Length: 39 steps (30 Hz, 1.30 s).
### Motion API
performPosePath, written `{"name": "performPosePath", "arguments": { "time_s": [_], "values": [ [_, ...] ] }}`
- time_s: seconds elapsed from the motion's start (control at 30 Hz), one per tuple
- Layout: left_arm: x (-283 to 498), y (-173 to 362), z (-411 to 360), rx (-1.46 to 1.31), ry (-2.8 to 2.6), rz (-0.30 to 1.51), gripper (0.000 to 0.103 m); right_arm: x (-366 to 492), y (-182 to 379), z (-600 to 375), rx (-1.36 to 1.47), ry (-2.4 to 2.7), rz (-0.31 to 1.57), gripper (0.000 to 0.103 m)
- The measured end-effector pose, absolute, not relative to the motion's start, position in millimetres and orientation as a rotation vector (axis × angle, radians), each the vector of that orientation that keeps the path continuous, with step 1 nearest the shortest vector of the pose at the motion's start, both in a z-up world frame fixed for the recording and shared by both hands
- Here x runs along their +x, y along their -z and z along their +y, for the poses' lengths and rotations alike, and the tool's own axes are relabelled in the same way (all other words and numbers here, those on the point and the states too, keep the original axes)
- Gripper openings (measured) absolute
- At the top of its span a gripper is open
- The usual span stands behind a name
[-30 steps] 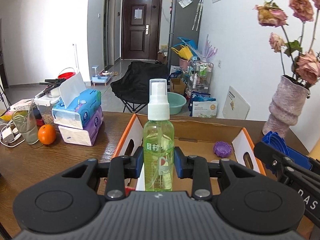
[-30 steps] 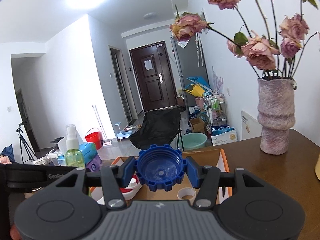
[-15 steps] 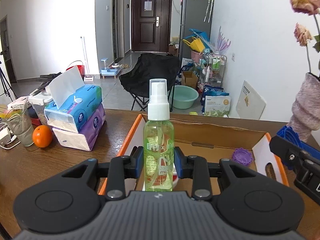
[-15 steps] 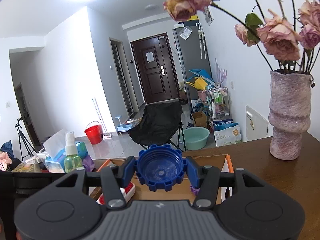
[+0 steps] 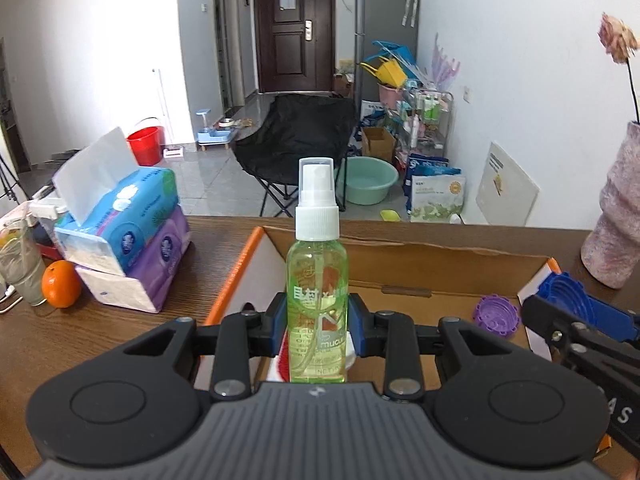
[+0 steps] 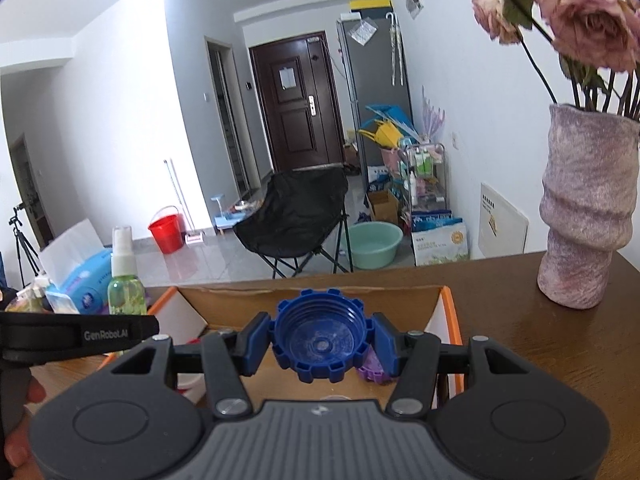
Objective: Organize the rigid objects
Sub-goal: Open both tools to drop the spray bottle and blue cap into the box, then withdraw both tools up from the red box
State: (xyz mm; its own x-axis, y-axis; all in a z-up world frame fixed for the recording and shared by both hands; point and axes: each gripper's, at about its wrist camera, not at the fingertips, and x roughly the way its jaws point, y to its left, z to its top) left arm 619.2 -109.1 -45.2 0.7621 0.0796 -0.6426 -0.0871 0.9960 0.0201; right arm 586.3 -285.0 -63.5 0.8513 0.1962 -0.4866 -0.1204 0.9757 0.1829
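The left gripper [image 5: 317, 322] clamps an upright spray bottle [image 5: 317, 304] over the box [image 5: 400, 256]. At its 3 o'clock, the right gripper [image 6: 320, 342] pinches a blue cap [image 6: 320, 340] above the box's purple cap [image 5: 496, 316].

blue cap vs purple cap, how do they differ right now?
The blue cap is clamped in the right gripper, above the cardboard box; the purple cap lies loose on the box floor. The blue cap looks larger than the purple cap. The blue cap's open side faces the wrist camera; the purple cap's faces up. Both are ridged plastic screw caps.
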Motion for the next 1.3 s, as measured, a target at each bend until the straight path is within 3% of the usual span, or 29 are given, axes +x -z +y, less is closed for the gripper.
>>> {"name": "performPosePath", "arguments": {
  "time_s": [0.1,0.17,0.2,0.23,0.27,0.3,0.37,0.47,1.3],
  "values": [
    [619.6,49.2,-112.9,-0.003,-0.064,0.71,0.034,589.9,68.1,-283.6,0.128,-0.171,0.552,0.054],
    [616.6,48.3,-116.0,0.013,-0.057,0.694,0.045,591.2,71.7,-281.8,0.112,-0.169,0.571,0.054],
    [613.9,46.8,-117.0,0.021,-0.056,0.68,0.061,592.3,72.9,-281.0,0.102,-0.164,0.58,0.057],
    [611.2,45.1,-117.4,0.024,-0.061,0.666,0.077,593.0,74.0,-280.1,0.091,-0.162,0.593,0.07],
    [608.3,42.7,-117.1,0.023,-0.073,0.649,0.083,593.2,75.1,-279.6,0.085,-0.157,0.602,0.087],
    [605.9,40.7,-116.1,0.022,-0.086,0.635,0.088,593.1,75.6,-279.6,0.083,-0.148,0.604,0.093],
    [603.5,37.0,-114.0,0.013,-0.099,0.626,0.09,592.1,75.3,-279.2,0.08,-0.145,0.602,0.096],
    [600.3,34.6,-110.2,0.001,-0.109,0.62,0.1,592.1,76.2,-280.0,0.094,-0.153,0.61,0.103],
    [567.0,23.3,-94.5,-0.028,-0.102,0.589,0.103,572.8,67.1,-278.5,0.071,-0.138,0.596,0.103]
  ]
}}
